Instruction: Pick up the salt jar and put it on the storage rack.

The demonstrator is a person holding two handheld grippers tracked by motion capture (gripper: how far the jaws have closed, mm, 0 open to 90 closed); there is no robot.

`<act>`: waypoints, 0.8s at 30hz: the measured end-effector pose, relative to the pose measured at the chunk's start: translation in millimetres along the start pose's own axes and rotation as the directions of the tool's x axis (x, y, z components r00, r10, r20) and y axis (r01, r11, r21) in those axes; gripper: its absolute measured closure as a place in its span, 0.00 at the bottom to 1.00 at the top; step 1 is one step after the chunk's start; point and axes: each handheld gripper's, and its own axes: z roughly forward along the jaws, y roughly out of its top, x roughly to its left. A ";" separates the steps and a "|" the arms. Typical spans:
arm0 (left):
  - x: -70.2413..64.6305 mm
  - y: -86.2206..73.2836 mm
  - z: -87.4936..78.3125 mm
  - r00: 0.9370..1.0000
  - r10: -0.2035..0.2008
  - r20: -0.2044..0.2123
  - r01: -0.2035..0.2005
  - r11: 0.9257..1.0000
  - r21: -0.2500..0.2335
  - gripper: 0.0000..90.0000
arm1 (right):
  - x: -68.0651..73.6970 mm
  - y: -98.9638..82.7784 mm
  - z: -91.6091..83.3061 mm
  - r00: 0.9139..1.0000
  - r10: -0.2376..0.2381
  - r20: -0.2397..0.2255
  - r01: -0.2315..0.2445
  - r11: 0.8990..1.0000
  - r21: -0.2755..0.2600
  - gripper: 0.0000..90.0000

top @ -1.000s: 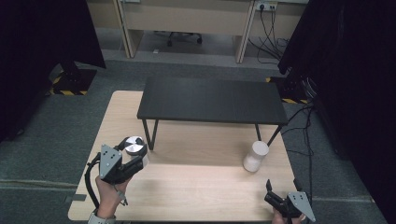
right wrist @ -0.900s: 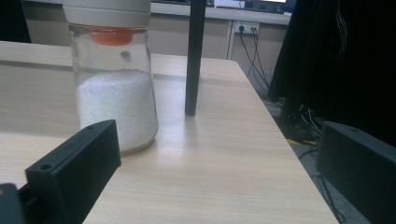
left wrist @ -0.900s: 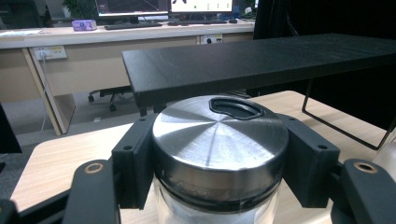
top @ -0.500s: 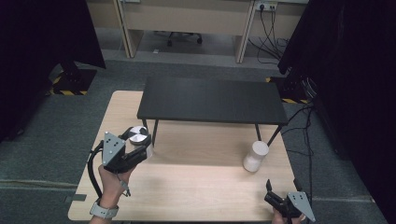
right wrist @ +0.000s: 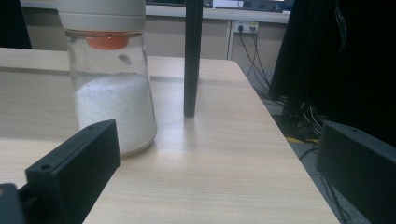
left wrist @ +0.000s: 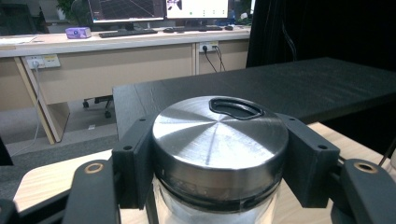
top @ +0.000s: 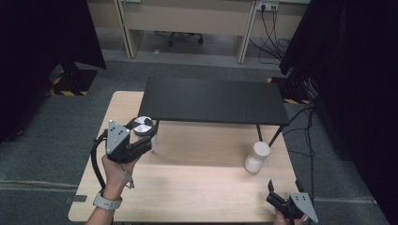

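Glass jar with a round brushed-metal lid; lid has a dark oval slot near its far edge. Jar upright, clamped at the lid rim between the left claw jaws, at the front left corner of the black shelf.

A light wooden table is seen from above. A low black bench stands on its far half at twelve o'clock. A white-lidded glass jar of white powder stands at three o'clock, beside the bench's leg.
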 end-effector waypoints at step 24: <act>-3.0 42.2 23.8 0.999 0.022 0.029 -0.022 1.000 0.004 0.39 | -1.4 0.5 0.4 1.000 0.006 -0.004 -0.006 1.000 0.003 0.00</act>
